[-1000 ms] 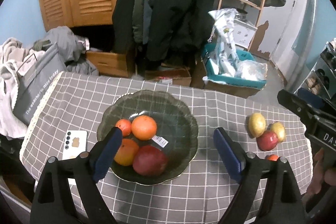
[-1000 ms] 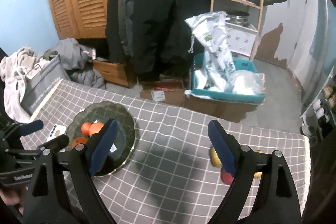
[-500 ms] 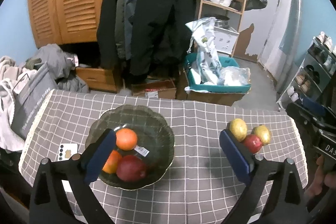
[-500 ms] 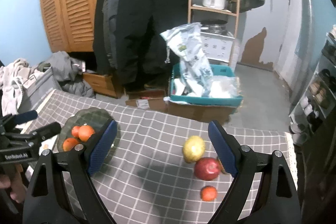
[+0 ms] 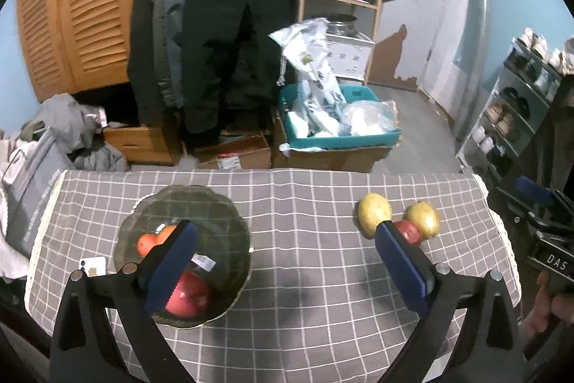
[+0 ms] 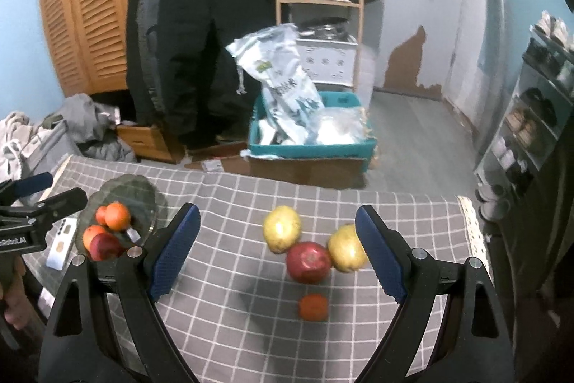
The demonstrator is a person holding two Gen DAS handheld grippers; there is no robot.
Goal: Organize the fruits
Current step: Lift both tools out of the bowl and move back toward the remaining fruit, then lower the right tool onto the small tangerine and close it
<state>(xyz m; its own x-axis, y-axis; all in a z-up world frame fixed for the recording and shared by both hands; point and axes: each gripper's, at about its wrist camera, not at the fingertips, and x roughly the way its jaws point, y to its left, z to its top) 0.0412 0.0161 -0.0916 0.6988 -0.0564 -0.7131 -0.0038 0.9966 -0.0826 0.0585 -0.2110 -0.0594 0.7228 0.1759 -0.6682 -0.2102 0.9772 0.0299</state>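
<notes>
Lining up the right hand-held gripper, jaws wide and empty, over the red apple seems smartest. Left hand-held gripper is open too; drop fruit gently into the glass bowl.

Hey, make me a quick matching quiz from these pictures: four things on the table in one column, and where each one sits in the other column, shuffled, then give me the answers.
Things:
1. red apple
2. small orange fruit
3. phone
4. price sticker

Places:
A. inside the glass bowl, among the fruit
B. flat on the checked cloth, just left of the bowl
C. alone on the cloth, nearest the right gripper's camera
D. between the two yellow fruits, touching both

Pairs: 1-D, 2-C, 3-B, 4-A
</notes>
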